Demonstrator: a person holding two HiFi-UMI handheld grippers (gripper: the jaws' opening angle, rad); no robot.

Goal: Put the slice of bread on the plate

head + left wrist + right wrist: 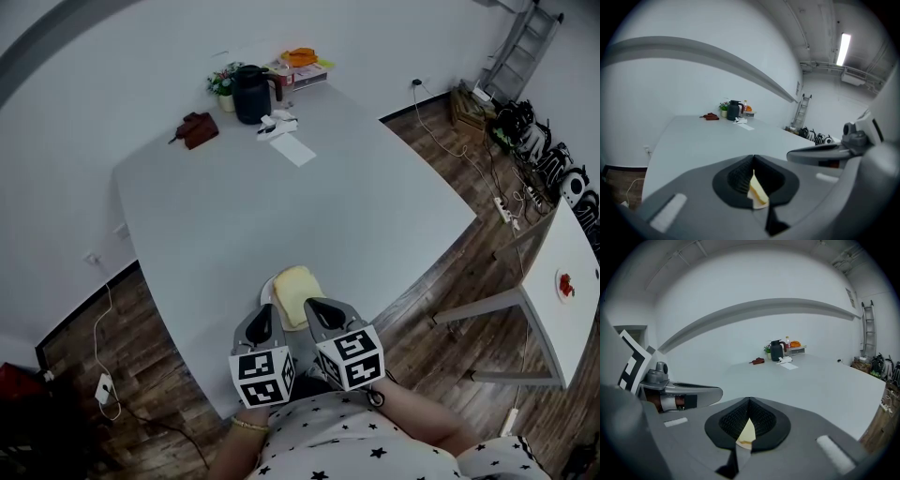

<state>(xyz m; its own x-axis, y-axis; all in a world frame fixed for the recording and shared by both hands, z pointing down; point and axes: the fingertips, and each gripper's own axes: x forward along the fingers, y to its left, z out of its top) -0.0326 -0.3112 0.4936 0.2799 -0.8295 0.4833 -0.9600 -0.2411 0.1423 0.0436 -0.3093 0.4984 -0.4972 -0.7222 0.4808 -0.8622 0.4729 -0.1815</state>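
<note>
Grey table point(375, 216) bears the plate point(266, 289) near its edge, the slice of bread point(297, 289) lying on it. Left gripper point(753, 158) and right gripper point(749, 401) hang over it, jaws closed and empty. They are best drawn back without nudging the slice.

One slice of bread point(298, 291) and one plate point(266, 292). Toward twelve o'clock: one jug point(251, 94), one plant point(223, 82), seemingly one brown pouch point(197, 129).
</note>
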